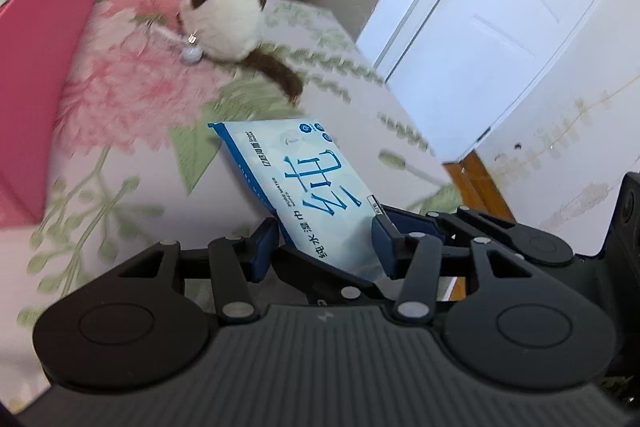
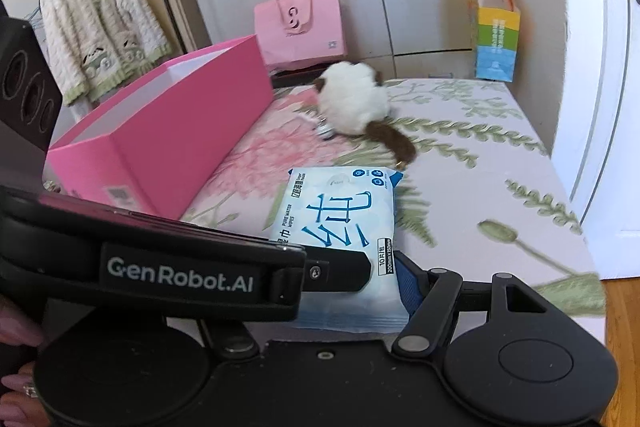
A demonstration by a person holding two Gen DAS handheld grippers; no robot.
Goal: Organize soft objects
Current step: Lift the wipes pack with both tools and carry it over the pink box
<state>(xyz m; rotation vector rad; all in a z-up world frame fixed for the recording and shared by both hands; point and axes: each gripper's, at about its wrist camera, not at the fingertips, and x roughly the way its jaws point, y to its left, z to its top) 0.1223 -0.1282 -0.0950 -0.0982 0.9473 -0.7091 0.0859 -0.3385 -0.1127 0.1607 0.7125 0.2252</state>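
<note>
A light blue wet wipes pack [image 1: 304, 183] is held between the blue pads of my left gripper [image 1: 326, 247], lifted and tilted above the floral bed. The same pack shows in the right wrist view [image 2: 344, 223]. My right gripper [image 2: 348, 291] sits right behind the pack, with its right finger [image 2: 408, 287] touching the pack's edge; the left gripper's body covers its left side. A white plush cat with a brown tail [image 1: 228, 23] lies further back on the bed, also in the right wrist view [image 2: 356, 103]. A pink open box [image 2: 160, 135] stands at the left on the bed.
The floral bedsheet [image 2: 460, 187] fills the surface. A pink bag [image 2: 300, 27] and a colourful paper bag [image 2: 496, 43] stand by the wardrobe at the back. A white door [image 1: 500, 19] is at the right. A cardigan [image 2: 100, 27] hangs at the left.
</note>
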